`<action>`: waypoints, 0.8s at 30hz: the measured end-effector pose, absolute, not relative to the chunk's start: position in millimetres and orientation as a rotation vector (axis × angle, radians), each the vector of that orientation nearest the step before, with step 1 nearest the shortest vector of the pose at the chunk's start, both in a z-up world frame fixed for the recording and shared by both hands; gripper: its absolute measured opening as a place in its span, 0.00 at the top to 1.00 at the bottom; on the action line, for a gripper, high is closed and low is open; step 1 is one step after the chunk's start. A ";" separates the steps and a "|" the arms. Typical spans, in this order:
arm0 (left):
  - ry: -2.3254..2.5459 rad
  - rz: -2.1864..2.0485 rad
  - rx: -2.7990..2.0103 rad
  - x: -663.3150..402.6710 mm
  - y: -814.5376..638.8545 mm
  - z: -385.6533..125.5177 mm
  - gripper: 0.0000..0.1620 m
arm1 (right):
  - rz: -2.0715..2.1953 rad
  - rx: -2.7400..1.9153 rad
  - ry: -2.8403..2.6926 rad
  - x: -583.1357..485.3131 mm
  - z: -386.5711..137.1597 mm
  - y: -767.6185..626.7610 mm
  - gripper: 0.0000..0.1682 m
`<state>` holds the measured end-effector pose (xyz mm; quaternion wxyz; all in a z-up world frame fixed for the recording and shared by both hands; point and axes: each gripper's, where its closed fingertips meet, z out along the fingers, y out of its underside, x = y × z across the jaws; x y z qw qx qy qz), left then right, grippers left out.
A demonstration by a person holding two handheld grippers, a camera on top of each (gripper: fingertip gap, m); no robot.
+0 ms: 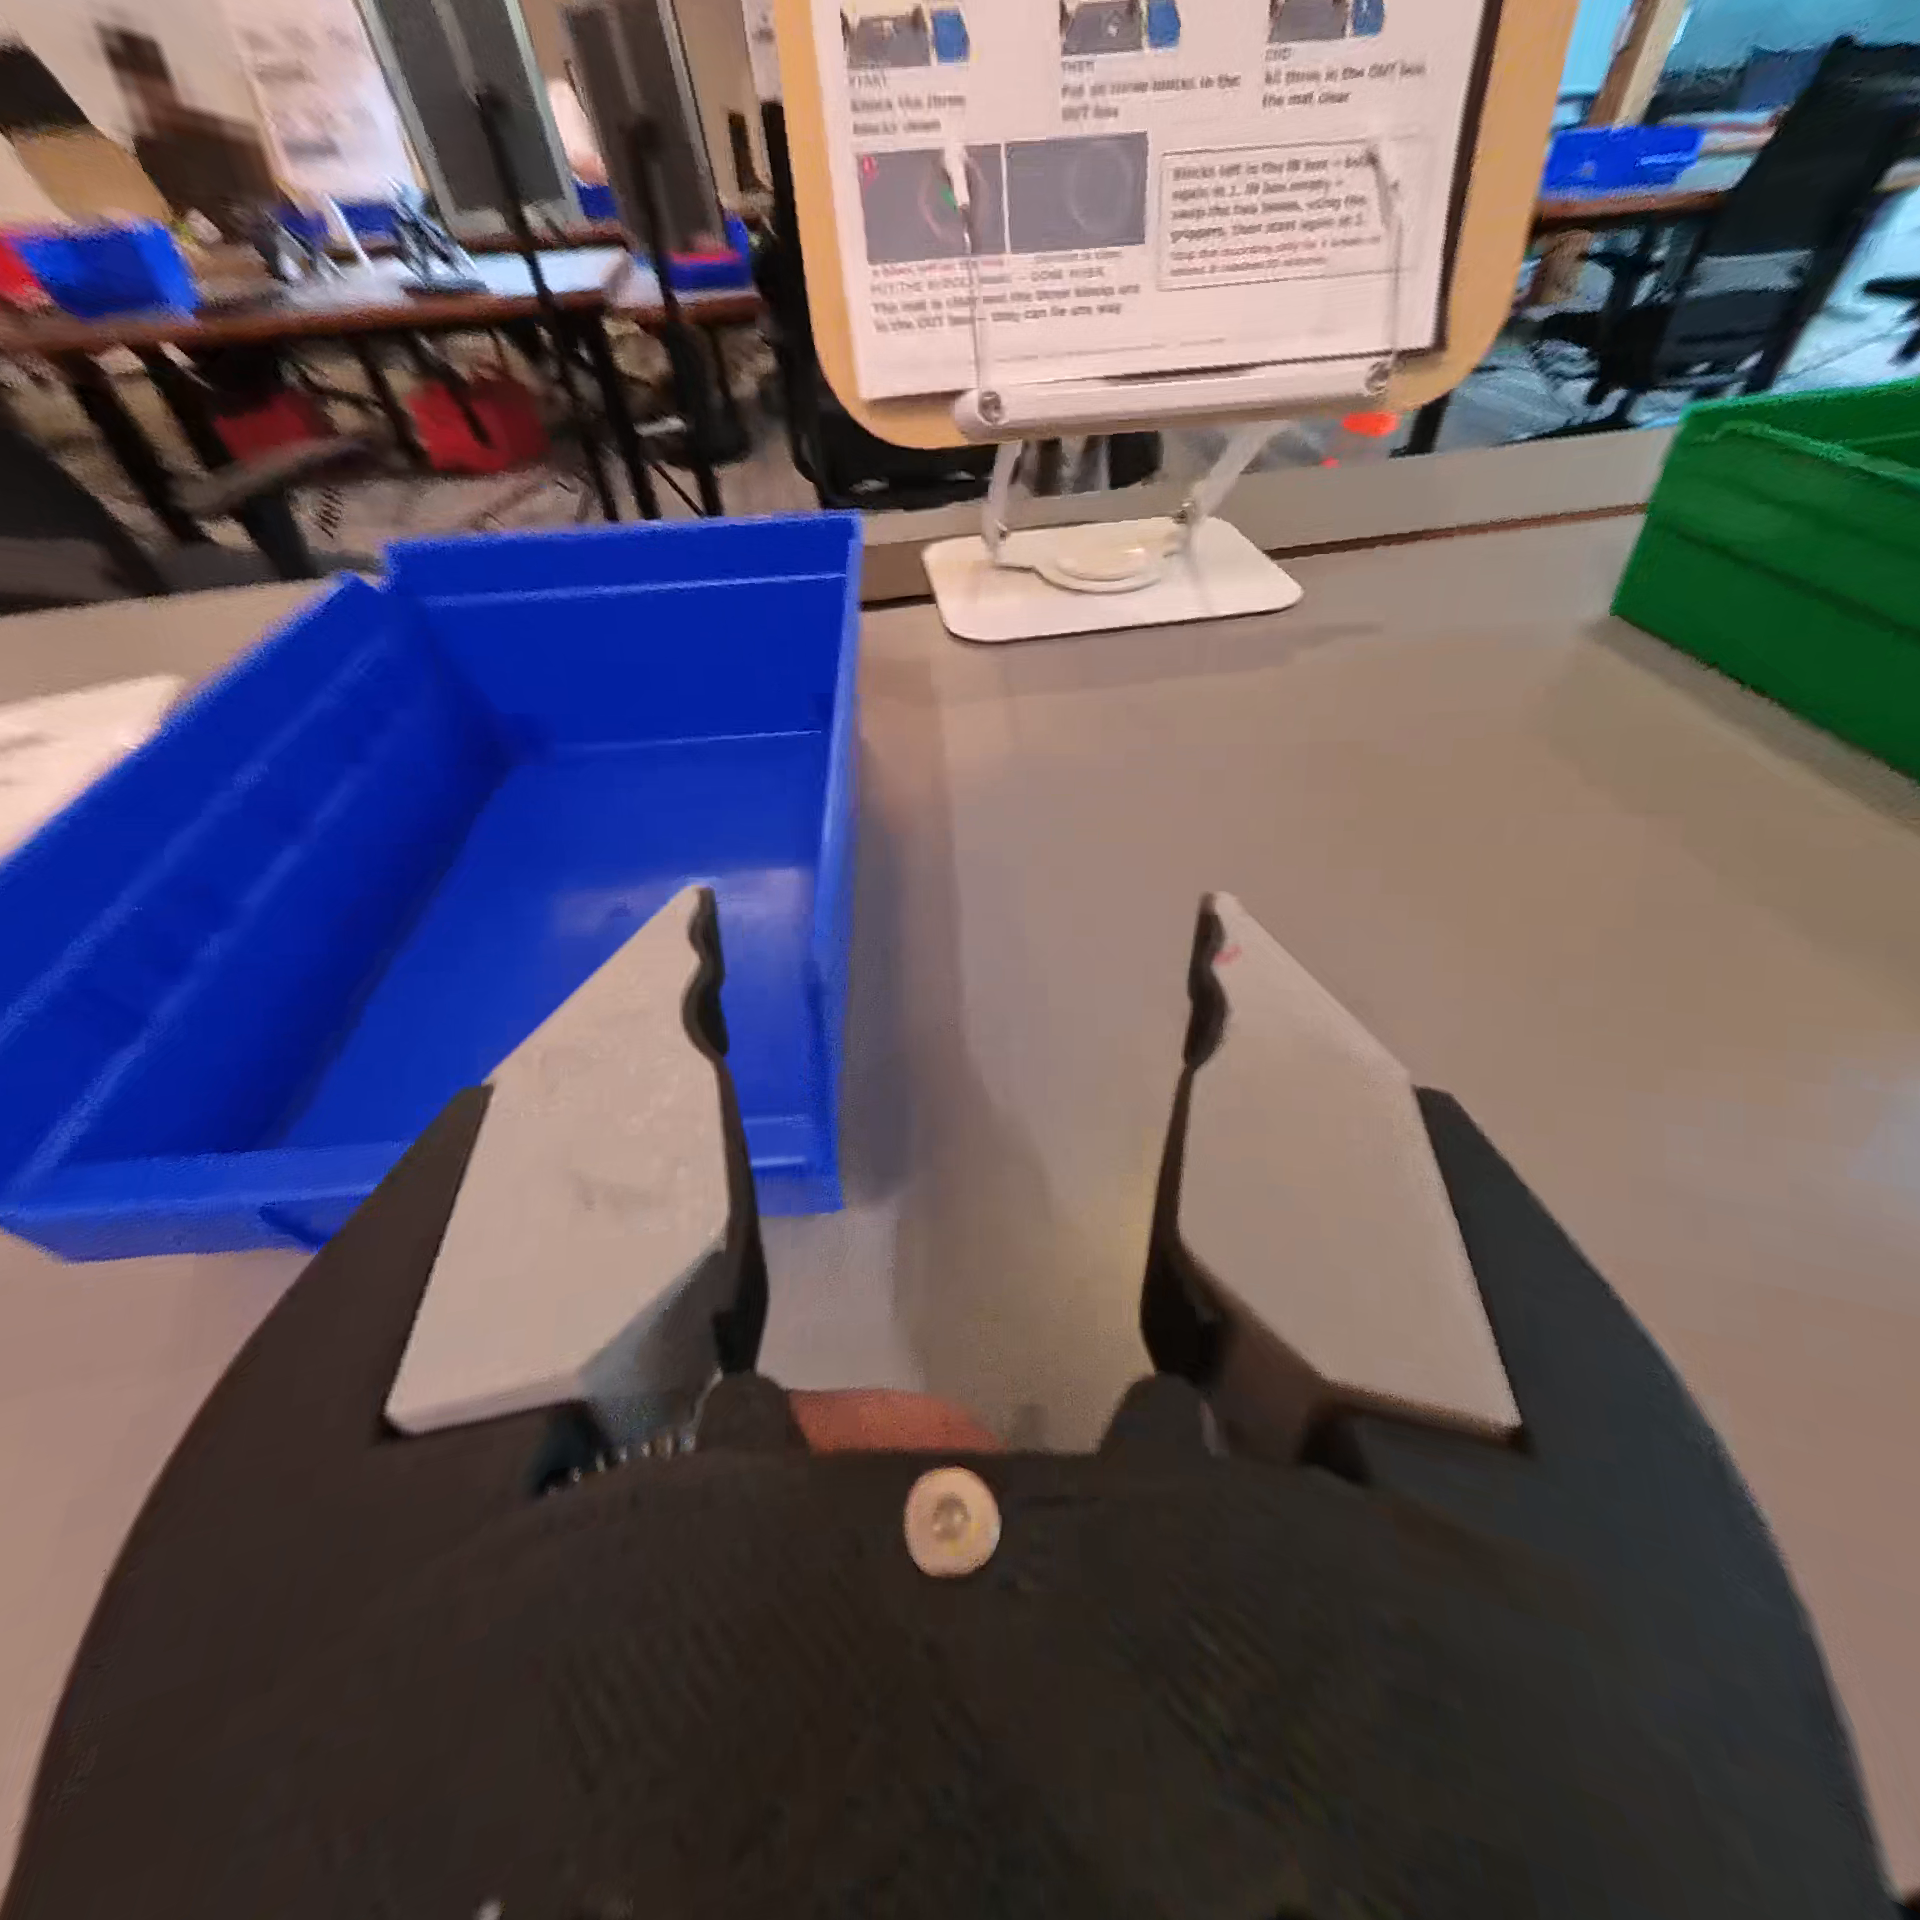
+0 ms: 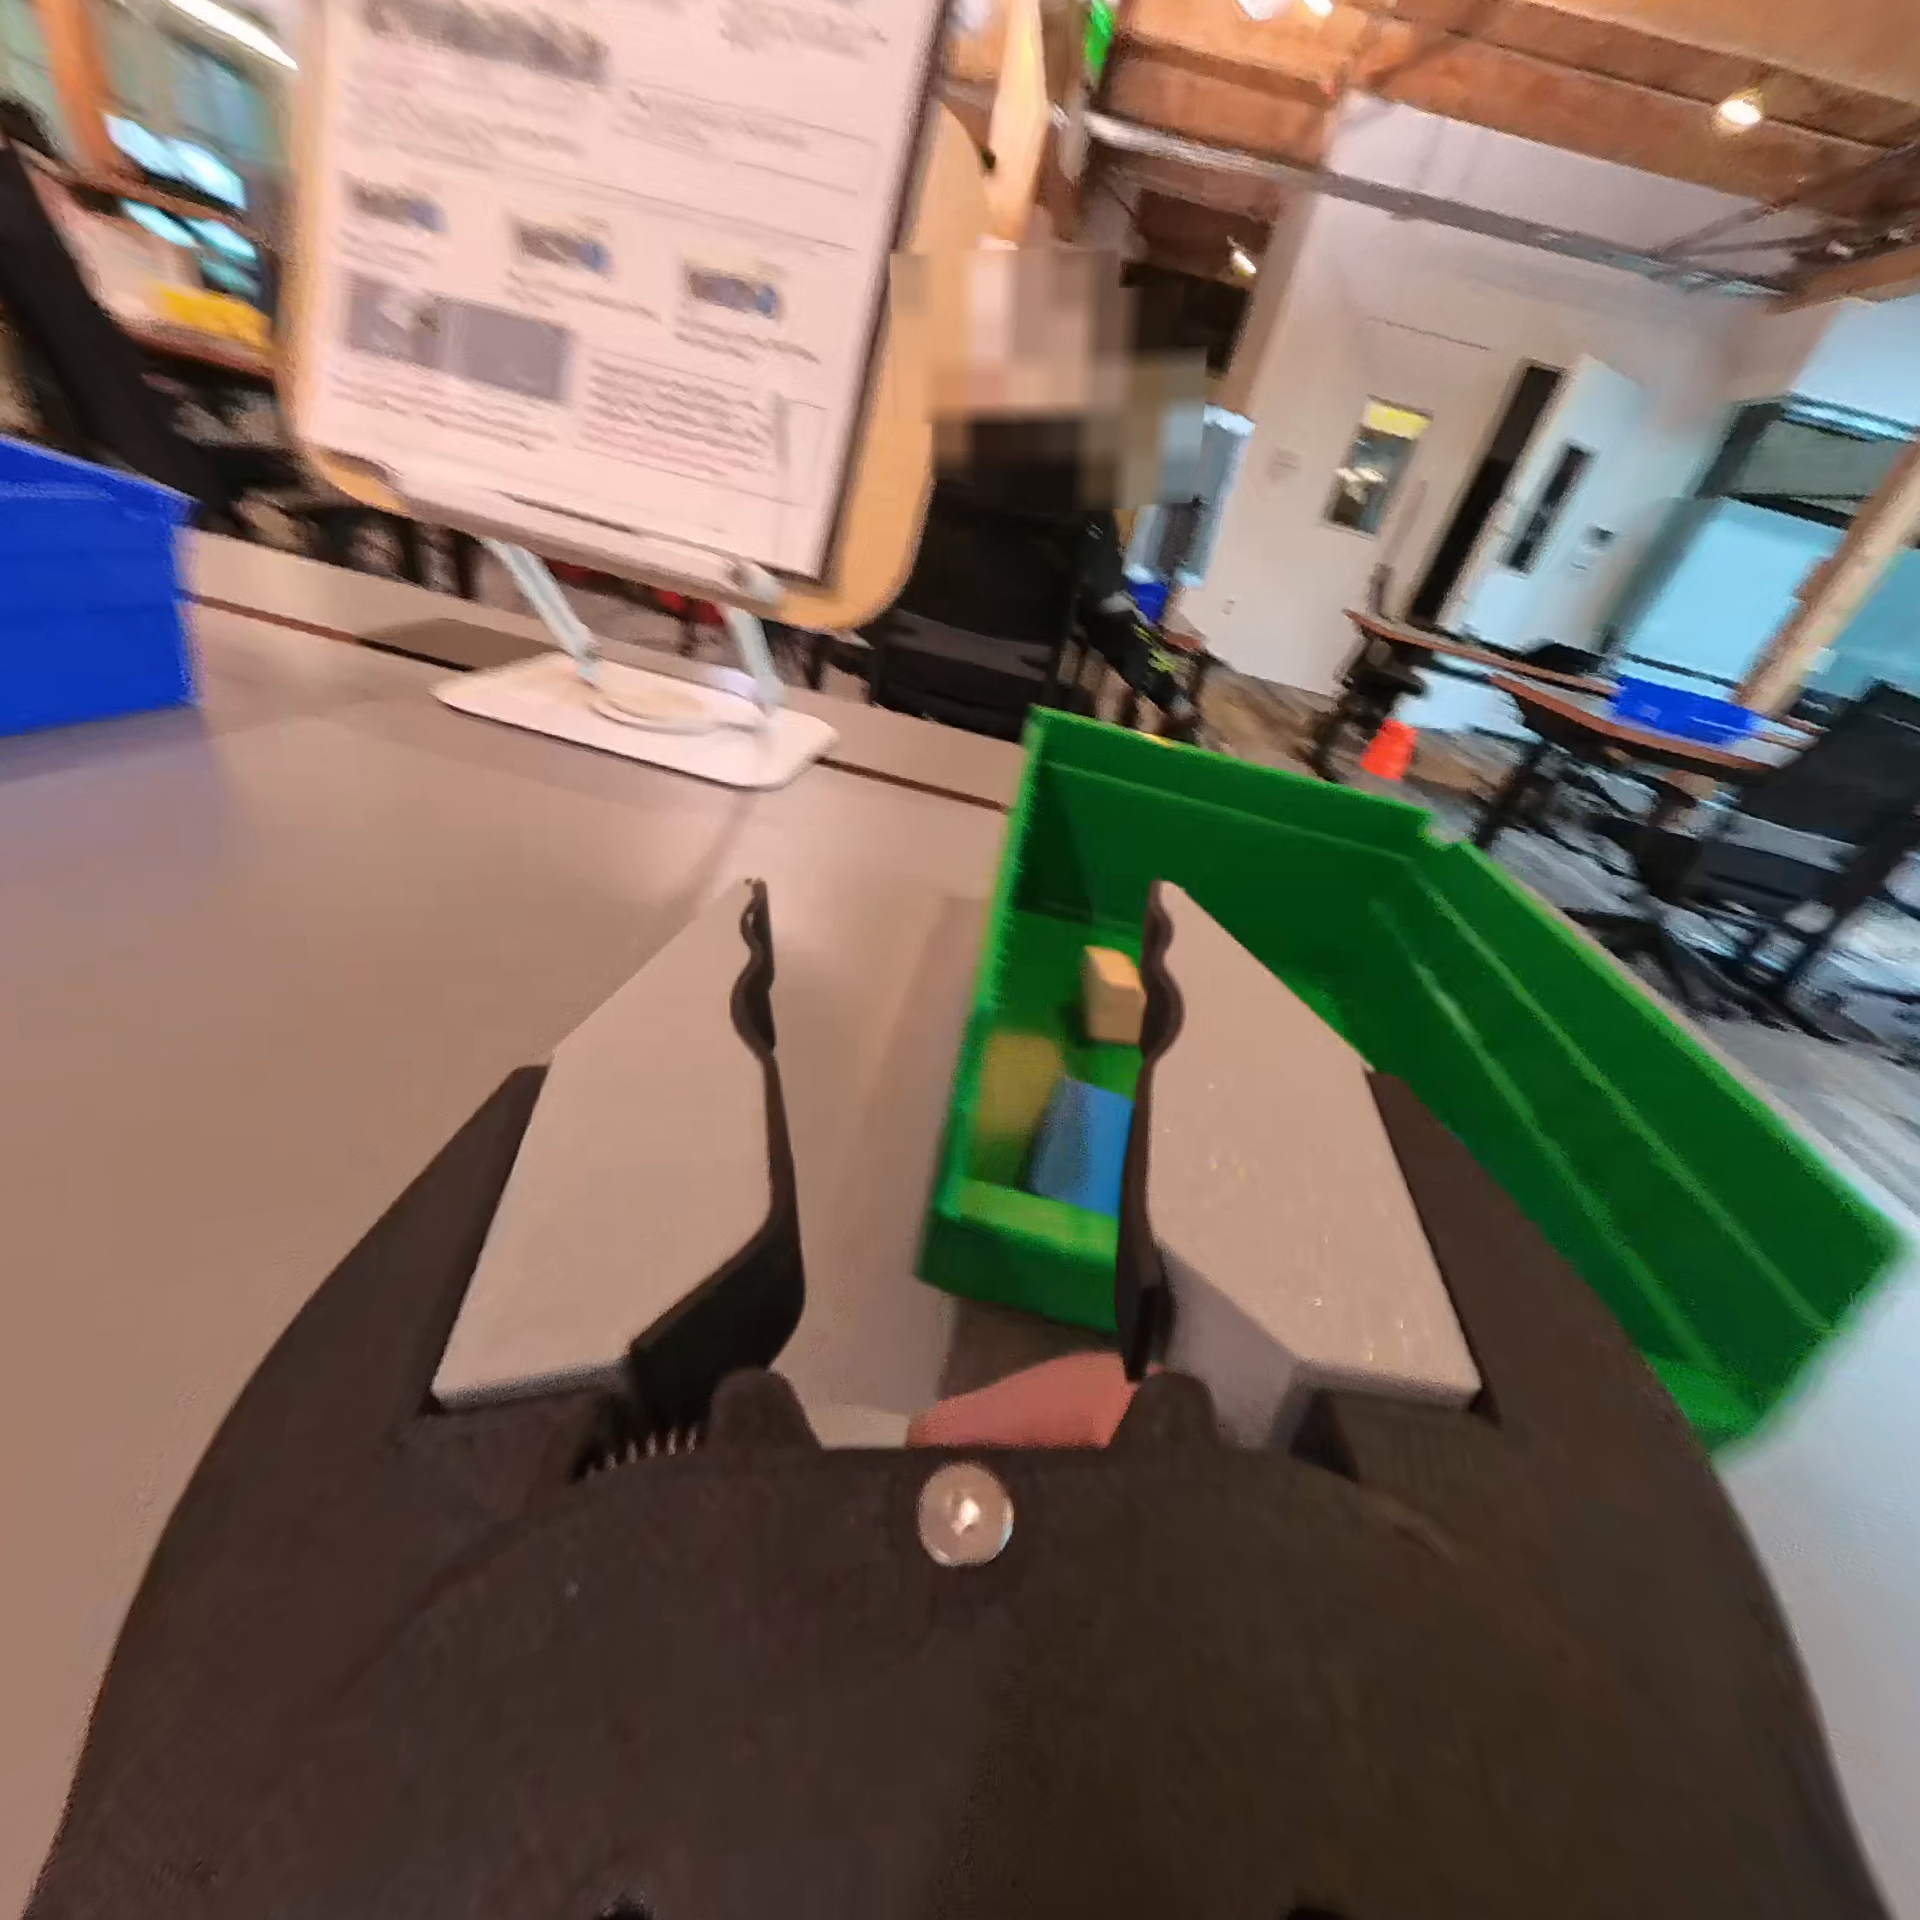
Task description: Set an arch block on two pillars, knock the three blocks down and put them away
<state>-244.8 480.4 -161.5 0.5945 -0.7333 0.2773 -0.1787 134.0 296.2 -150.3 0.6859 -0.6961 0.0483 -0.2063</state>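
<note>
- Three blocks lie in the green bin [image 2: 1558, 1049], at its near left end: a pale wooden block [image 2: 1112, 992] farthest in, a yellow-green block [image 2: 1013, 1101] and a blue block [image 2: 1081, 1148] side by side nearer. All are blurred and partly hidden by a finger; which one is the arch I cannot tell.
- Green bin: smooth moulded plastic, long, ribbed inner walls. Its right part is covered by the right finger.
- Right gripper [image 2: 956, 904]: flat grey fingers with wavy black pads, spread wide, holding nothing, above the table with the bin just beyond.
- Left gripper [image 1: 956, 904]: same build, spread wide, holding nothing, over bare table.
- Blue bin [image 1: 436, 831]: glossy plastic, rectangular, far left of the left gripper; no contents visible.
- Table [image 1: 1351, 831]: matt grey, smooth.
- Far centre: instruction sheet [image 1: 1143, 187] on a rounded wooden board [image 1: 1496, 208], on a white stand [image 1: 1112, 582]; top cut off.
</note>
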 end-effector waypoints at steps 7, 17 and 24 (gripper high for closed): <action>0.757 -0.229 -1.862 -246.3 538.4 -219.1 0.93 | -0.459 -1.959 0.225 184.3 -216.1 317.6 0.57; 0.604 -0.311 -1.648 -289.9 535.7 -132.2 0.99 | -0.321 -2.063 0.019 90.7 -221.0 353.5 0.93; 0.598 -0.319 -1.488 -311.0 493.3 -49.8 0.99 | -0.143 -2.079 -0.190 -83.2 -224.2 422.7 0.88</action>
